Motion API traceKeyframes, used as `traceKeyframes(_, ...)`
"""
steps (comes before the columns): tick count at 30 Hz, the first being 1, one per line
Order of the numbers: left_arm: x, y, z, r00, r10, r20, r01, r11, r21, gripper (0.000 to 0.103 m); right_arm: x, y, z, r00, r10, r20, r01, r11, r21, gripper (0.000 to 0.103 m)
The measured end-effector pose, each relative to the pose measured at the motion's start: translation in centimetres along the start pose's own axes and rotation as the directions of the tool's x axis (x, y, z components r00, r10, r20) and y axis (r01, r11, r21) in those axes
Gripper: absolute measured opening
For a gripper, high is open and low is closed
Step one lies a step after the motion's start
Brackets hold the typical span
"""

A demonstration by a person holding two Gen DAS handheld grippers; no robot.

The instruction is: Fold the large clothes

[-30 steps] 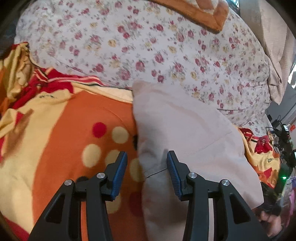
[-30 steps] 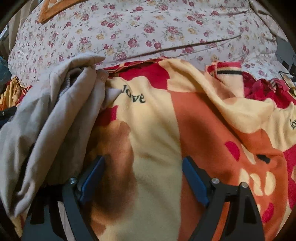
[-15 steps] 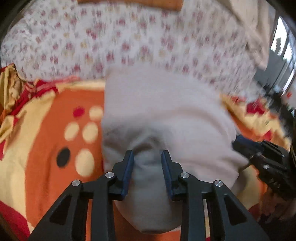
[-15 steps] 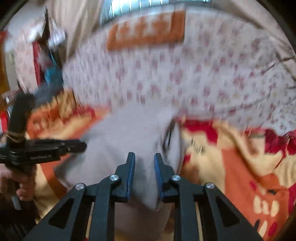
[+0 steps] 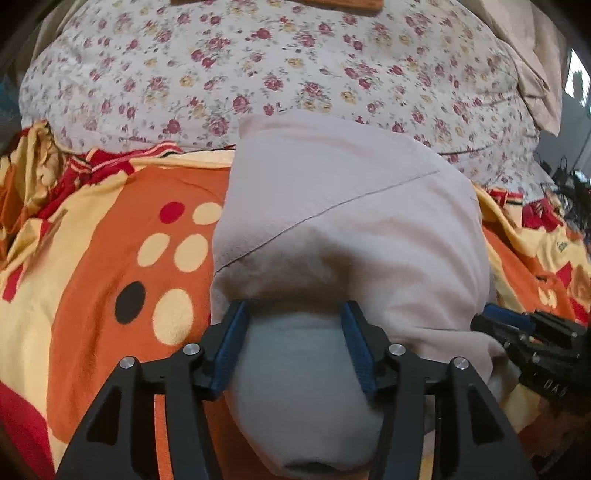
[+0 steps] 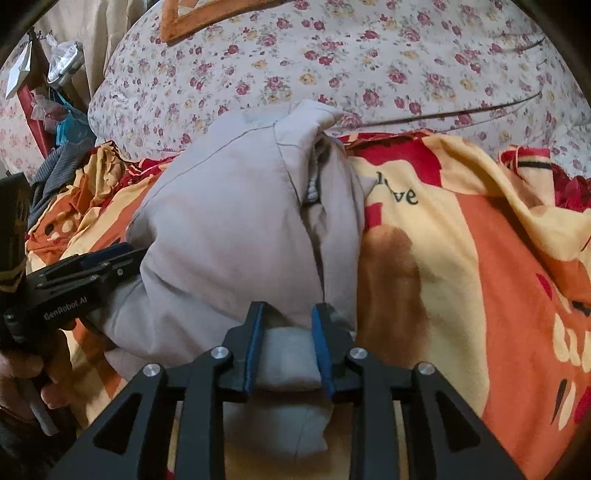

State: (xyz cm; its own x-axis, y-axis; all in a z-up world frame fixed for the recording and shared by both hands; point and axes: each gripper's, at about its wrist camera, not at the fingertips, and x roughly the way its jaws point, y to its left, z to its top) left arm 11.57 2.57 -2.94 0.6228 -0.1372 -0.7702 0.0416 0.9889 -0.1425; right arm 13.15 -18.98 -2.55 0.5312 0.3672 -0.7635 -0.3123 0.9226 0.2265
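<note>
A big grey-beige piece of clothing [image 5: 343, 221] is bunched up in a soft heap on the bed. It lies on an orange, yellow and red blanket [image 5: 110, 258] with round dots on it. A long seam is seen running across the top of the cloth, and a bit of white cord peeks out of a fold on the right wrist view.

The near edge of the heap is caught between the blue pads of the left hand-held gripper [image 5: 293, 332]. Its jaws have just been opening, and now they stand part way open with a thick roll of the cloth filling the gap; both pads are touched by the cloth.

The right hand-held gripper [image 6: 286, 332] is set narrower. Its jaws have just been opening a little too, and a fold of the same cloth is pinched between its pads.

Each gripper is seen in the other one's view, just beside the heap. Fingers of a hand [image 6: 22, 373] are wrapped around the left gripper's handle.

The word "love" is printed on the blanket just right of the heap. Behind the heap, a puffy white quilt with small red flowers [image 5: 258, 74] is piled up, and the far side of the bed is blocked by it. An orange cloth [image 6: 207, 14] rests on top of the quilt. Beside the bed, at the far left in the right wrist view, some crumpled bags [image 6: 62, 70] are seen.
</note>
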Motion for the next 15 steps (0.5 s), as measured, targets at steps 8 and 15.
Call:
traceKeyframes(8,0.03,-0.11,0.08,1.0,0.003,-0.01,-0.003,1.0,-0.009,0.043,-0.12,0.08,-0.1,1.0,-0.012,0.015,0.012,1.0,-0.008,0.036)
traceKeyframes(15,0.09,0.03,0.12,1.0,0.006,-0.009,-0.006,1.0,-0.015,0.044,-0.27,0.58,-0.18,0.998,-0.054,0.043,0.056,0.998,-0.039,0.04)
